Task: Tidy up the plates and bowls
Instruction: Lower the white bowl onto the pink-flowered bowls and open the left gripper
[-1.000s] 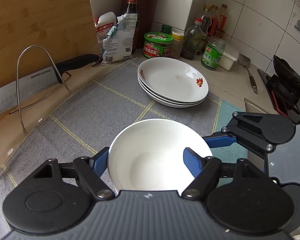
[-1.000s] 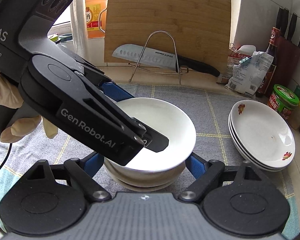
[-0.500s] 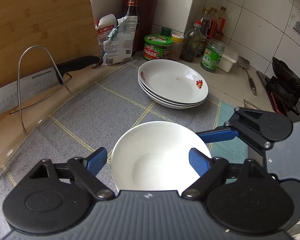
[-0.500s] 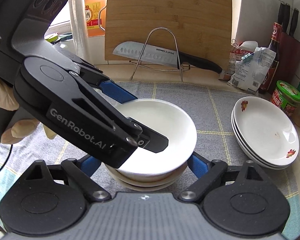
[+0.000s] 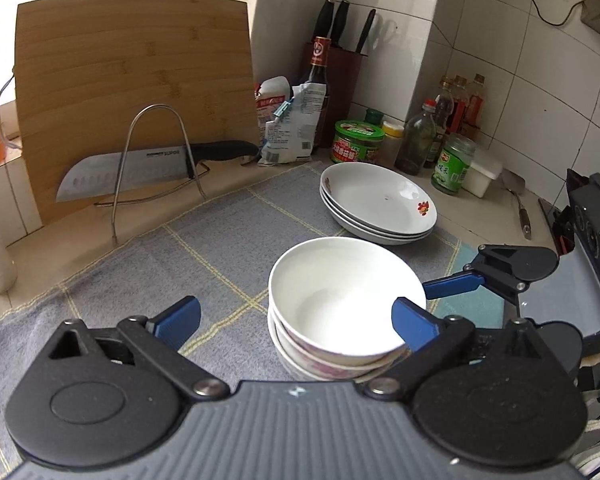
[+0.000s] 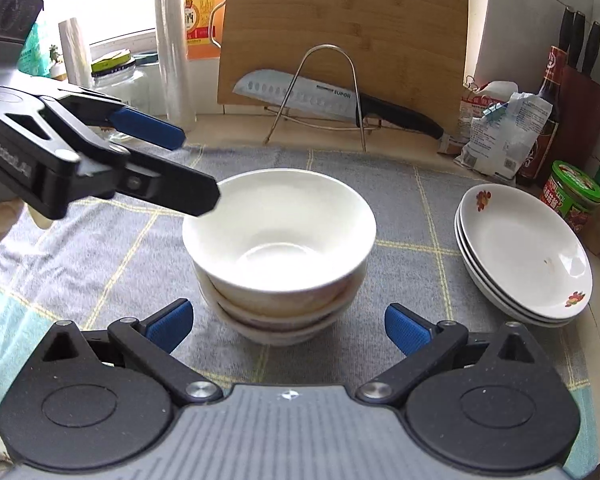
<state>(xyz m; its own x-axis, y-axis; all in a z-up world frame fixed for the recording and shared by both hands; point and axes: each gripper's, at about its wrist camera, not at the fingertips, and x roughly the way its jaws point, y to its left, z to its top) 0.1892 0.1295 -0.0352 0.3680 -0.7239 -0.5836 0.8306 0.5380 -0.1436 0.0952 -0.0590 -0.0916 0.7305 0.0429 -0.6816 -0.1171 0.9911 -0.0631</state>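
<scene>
Three white bowls (image 6: pixel 280 240) sit nested in a stack on the grey checked cloth (image 6: pixel 412 208), also seen as the bowl stack (image 5: pixel 340 300) in the left wrist view. My left gripper (image 5: pixel 296 318) has its jaws opening; the stack stands near its right pad and nothing is gripped. From the right wrist view, the left gripper (image 6: pixel 198 168) hovers just left of the top bowl's rim. My right gripper (image 6: pixel 288 324) is open wide, just short of the stack and not touching it. A stack of three shallow plates (image 6: pixel 520 252) with red flower marks lies to the right, the same plates (image 5: pixel 380 200) showing behind the bowls.
A bamboo cutting board (image 6: pixel 340 32) leans on the wall behind a wire rack holding a knife (image 6: pixel 324 96). Seasoning bags (image 6: pixel 500 124), a sauce bottle, a knife block and jars (image 6: pixel 572 196) crowd the back right corner. An oil jug and rolls stand at the window.
The left gripper let go of the top bowl's rim, opened wide and drew back to the left. The bowl stays on the stack. The right gripper's jaws widened around the stack.
</scene>
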